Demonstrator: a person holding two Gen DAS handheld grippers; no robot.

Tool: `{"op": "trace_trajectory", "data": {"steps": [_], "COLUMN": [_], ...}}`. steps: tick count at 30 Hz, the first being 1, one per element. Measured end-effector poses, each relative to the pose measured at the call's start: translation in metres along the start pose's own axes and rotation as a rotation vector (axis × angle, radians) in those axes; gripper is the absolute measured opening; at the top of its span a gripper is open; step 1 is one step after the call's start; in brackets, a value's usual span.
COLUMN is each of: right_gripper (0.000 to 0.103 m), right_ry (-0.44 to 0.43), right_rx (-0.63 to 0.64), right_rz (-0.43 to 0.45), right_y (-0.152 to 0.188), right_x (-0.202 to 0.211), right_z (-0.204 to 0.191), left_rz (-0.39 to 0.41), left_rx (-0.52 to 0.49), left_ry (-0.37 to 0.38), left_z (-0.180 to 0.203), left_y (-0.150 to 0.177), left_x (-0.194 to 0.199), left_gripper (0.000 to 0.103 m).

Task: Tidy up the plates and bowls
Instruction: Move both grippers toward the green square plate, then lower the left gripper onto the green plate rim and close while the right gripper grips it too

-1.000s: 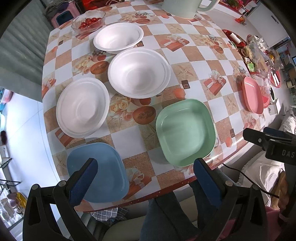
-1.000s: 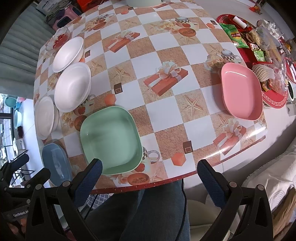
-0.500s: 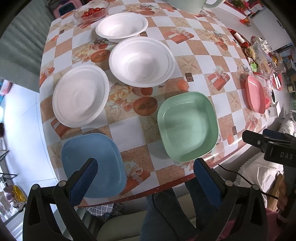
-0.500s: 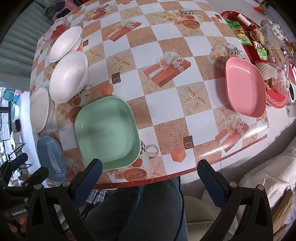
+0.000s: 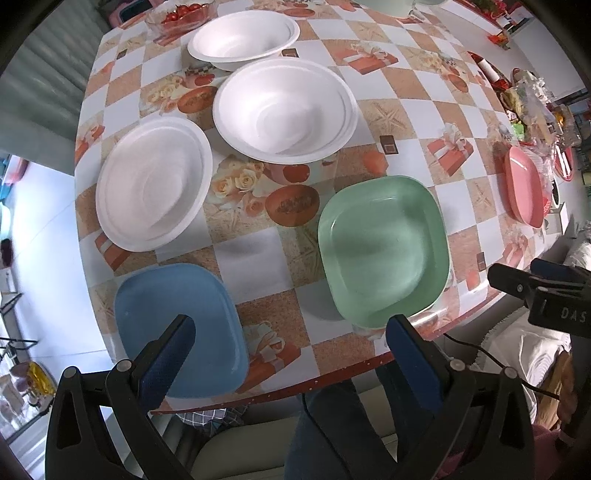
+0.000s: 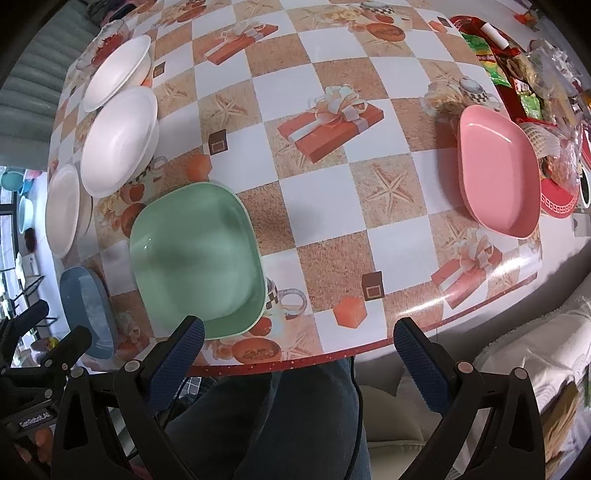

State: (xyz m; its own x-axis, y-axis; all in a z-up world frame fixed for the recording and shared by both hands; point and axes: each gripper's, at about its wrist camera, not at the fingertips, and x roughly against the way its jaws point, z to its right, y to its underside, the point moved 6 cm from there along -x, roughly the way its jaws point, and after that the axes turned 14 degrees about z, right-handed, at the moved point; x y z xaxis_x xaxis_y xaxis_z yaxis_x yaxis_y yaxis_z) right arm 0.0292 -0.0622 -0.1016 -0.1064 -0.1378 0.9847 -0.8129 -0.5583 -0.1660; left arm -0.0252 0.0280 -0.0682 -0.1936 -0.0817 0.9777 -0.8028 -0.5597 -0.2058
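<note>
bench (image 5: 402,85): three white bowls (image 5: 284,110) in a row, blue plate (image 5: 177,328), green plate (image 5: 384,247), pink plate (image 6: 498,170) apart, unstacked. left gripper (image 5: 291,354), right gripper (image 6: 295,347): jaws apart, empty, hovering off the near edge, likely to reach plates.

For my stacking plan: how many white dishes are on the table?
3: far white bowl near the tomatoes, middle white bowl, near white dish beyond the blue plate. None seem hidden.

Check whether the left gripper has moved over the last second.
Yes. The left gripper has advanced over the table: in its own view the blue plate and green plate sit lower and larger, and the left finger now overlaps the blue plate.
</note>
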Motion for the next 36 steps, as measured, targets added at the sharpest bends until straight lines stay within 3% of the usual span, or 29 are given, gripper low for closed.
{"op": "trace_trajectory", "data": {"steps": [17, 24, 36], "right_gripper": [0.103, 0.103, 0.103], "right_ry": [0.02, 0.039, 0.065], "right_rx": [0.075, 0.109, 0.13], "right_rz": [-0.062, -0.088, -0.112], "right_y": [-0.006, -0.008, -0.021], "right_x": [-0.033, -0.05, -0.087], "right_z": [-0.007, -0.013, -0.022], "left_rz": [-0.028, -0.023, -0.013], "left_rx": [0.069, 0.047, 0.076], "left_ry": [0.002, -0.063, -0.078], "left_z": [0.011, 0.014, 0.024], "left_y": [-0.002, -0.007, -0.017], "left_x": [-0.036, -0.056, -0.086], "left_gripper": [0.103, 0.103, 0.103]}}
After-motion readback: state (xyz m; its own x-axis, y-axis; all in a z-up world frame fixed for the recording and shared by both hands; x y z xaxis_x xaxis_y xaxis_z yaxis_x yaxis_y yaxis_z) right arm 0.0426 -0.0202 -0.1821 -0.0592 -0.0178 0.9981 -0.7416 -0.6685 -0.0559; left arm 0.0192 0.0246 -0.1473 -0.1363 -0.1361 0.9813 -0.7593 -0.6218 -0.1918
